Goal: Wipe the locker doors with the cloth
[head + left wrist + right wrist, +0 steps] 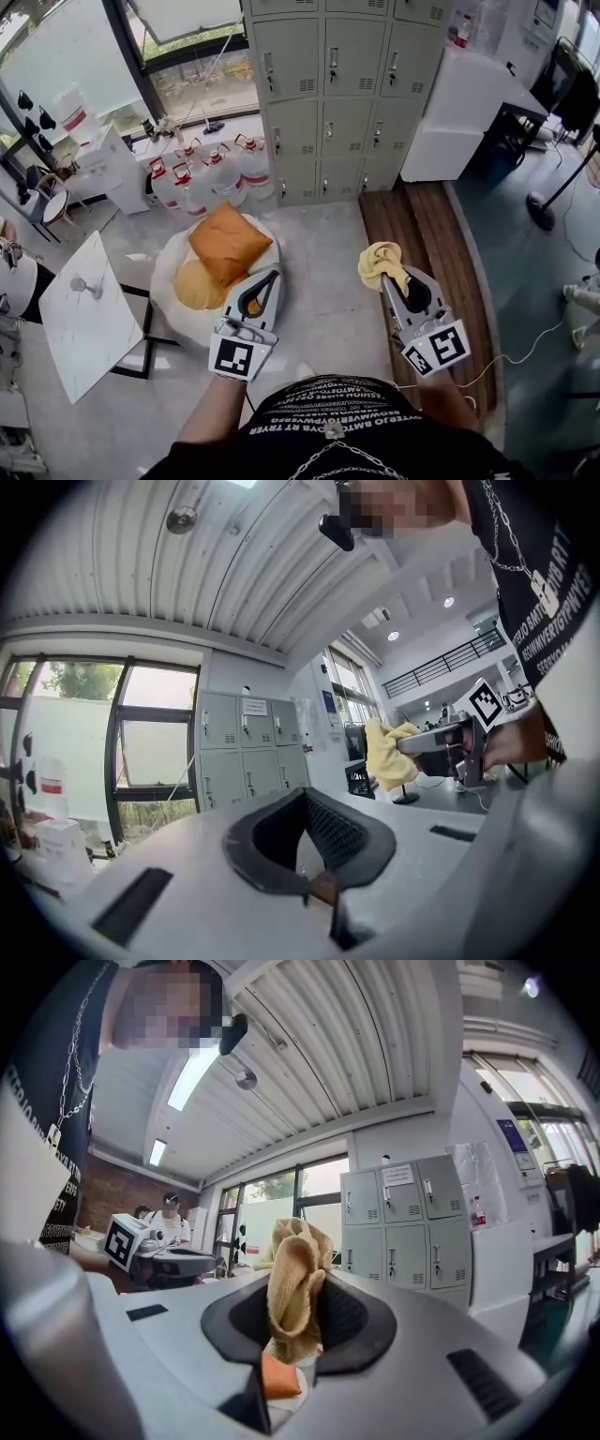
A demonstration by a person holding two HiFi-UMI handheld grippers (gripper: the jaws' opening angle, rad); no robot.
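Note:
The grey lockers (pixel 342 94) stand across the room ahead of me, their doors closed; they also show small in the left gripper view (pixel 246 752) and the right gripper view (pixel 405 1222). My right gripper (pixel 386 274) is shut on a crumpled yellow cloth (pixel 380 261), which bulges out between its jaws (pixel 298 1283). My left gripper (pixel 271 277) is held level beside it, shut with nothing in it (pixel 307 803). Both grippers are well short of the lockers, over the floor. From the left gripper view I see the cloth (pixel 386 754) in the right gripper.
A white beanbag (pixel 169 272) with orange cushions (pixel 225 242) lies on the floor at left front. Water jugs (pixel 211 173) stand left of the lockers. A wooden platform (pixel 427 234) runs at right, a white cabinet (pixel 469 112) beside the lockers, a white table (pixel 84 314) at far left.

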